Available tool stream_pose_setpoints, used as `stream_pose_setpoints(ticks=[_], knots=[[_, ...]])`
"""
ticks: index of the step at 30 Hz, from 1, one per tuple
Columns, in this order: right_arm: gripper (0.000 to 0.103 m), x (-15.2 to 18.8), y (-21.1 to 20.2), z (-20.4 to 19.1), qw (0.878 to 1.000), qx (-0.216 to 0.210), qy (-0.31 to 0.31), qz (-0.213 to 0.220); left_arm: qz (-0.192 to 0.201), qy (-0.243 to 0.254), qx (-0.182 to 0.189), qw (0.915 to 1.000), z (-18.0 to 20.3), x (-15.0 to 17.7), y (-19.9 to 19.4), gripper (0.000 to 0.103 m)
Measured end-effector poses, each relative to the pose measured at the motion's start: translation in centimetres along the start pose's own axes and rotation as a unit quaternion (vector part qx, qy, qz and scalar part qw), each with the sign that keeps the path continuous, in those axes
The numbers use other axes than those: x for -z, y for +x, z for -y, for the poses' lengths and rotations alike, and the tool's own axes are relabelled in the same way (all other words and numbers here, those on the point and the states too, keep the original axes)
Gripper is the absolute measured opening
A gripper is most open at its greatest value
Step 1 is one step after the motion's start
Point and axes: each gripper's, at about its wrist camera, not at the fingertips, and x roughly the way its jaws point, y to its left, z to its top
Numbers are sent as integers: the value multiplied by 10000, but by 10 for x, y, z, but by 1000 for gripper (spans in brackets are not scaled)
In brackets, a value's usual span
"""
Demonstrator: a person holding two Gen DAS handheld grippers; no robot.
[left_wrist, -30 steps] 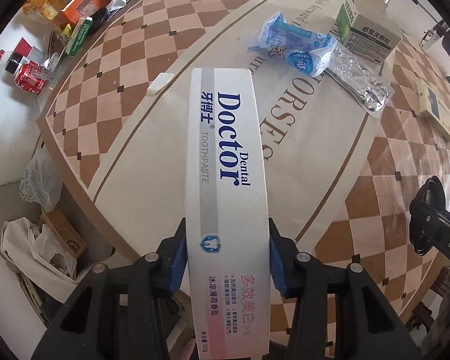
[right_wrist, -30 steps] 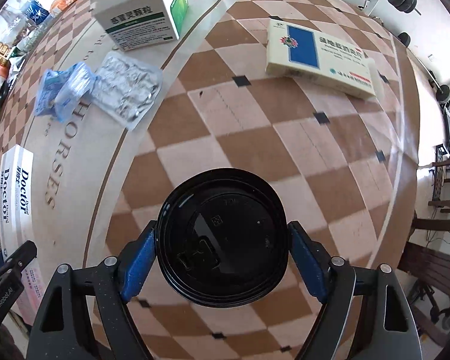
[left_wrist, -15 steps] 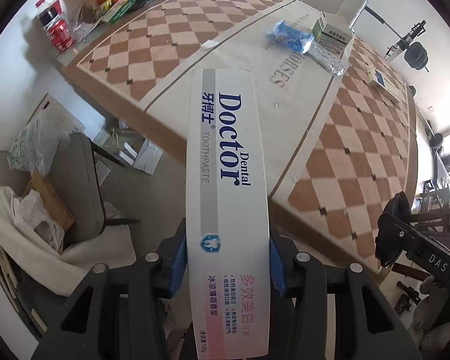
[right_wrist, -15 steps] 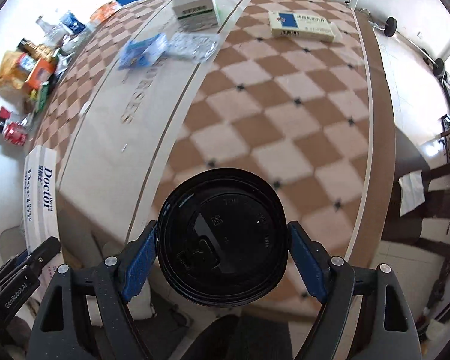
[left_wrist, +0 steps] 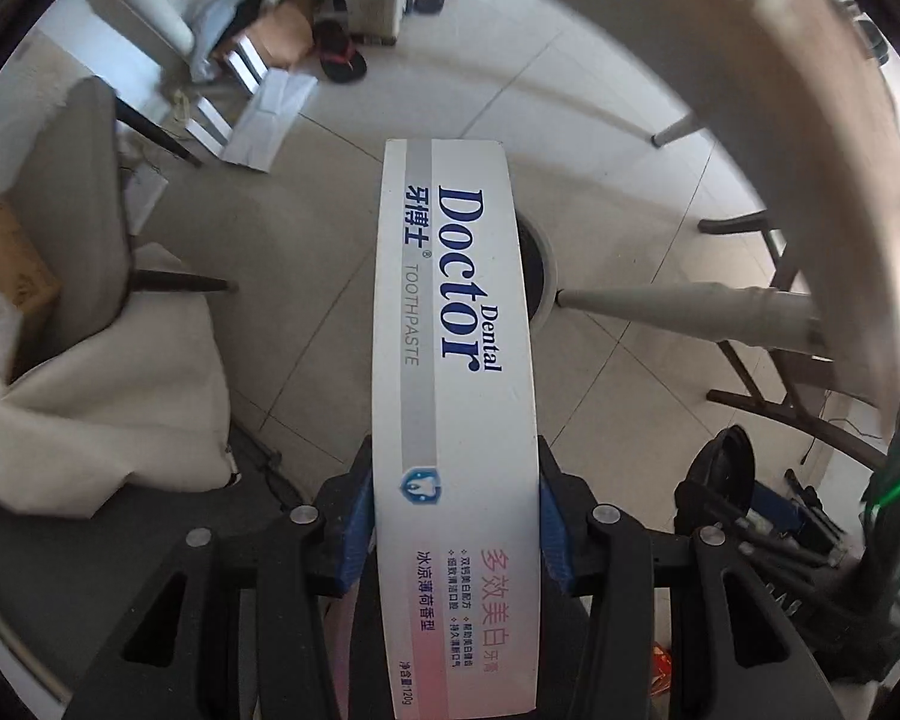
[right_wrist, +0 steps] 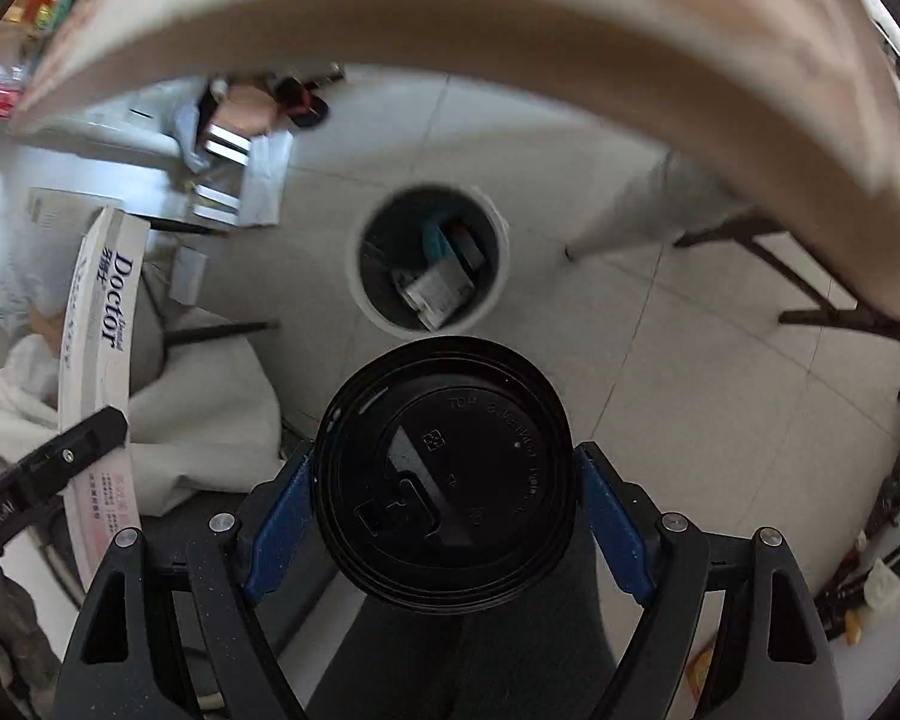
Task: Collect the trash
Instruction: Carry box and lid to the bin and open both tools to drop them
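My left gripper [left_wrist: 453,516] is shut on a long white "Dental Doctor" toothpaste box [left_wrist: 453,324], held over the floor; the box hides most of a round white bin [left_wrist: 543,276] below it. My right gripper [right_wrist: 444,498] is shut on a cup with a black plastic lid [right_wrist: 444,474]. In the right wrist view the white bin [right_wrist: 366,300] stands on the tiled floor beyond the cup, open-topped, with several discarded packets inside. The toothpaste box [right_wrist: 99,360] and left gripper show at that view's left edge.
The table edge [right_wrist: 510,42] arcs overhead, its legs [left_wrist: 690,306] beside the bin. A grey chair [left_wrist: 90,210] with white cloth stands left. Cardboard, papers and slippers [left_wrist: 342,60] lie on the floor beyond. Dark chair legs [right_wrist: 840,312] stand right.
Both grippers have swung down off the tabletop to below its edge, still holding the box and the cup. The floor and the bin have come into view.
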Motion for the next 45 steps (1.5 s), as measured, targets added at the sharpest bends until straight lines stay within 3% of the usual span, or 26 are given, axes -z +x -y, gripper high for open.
stream_pose_setpoints(ticks=[9,16,18,22,25,30,36,45], knots=[[85,-69,170,24,9997,91,170,-161,-596,192,271,9977,1,-97,183,43],[85,-123,252,31,9996,-51,235,-165,-991,369,302,9939,4,-124,253,46],[86,-132,264,30,9995,-104,245,-169,-976,311,309,9943,2,-127,258,48],[88,-144,279,23,9996,-161,182,-151,-796,275,290,9960,-2,-126,250,87],[91,-152,286,18,9993,-236,257,-161,-681,245,132,9973,-10,-125,244,100],[103,-158,288,14,9993,-194,287,-169,-480,288,-295,9980,-25,-118,239,100],[103,-155,282,13,9995,-43,275,-151,-96,316,-747,9967,-38,-97,225,100],[103,-134,248,8,9987,497,9,62,82,268,-891,9956,-38,-65,190,100]])
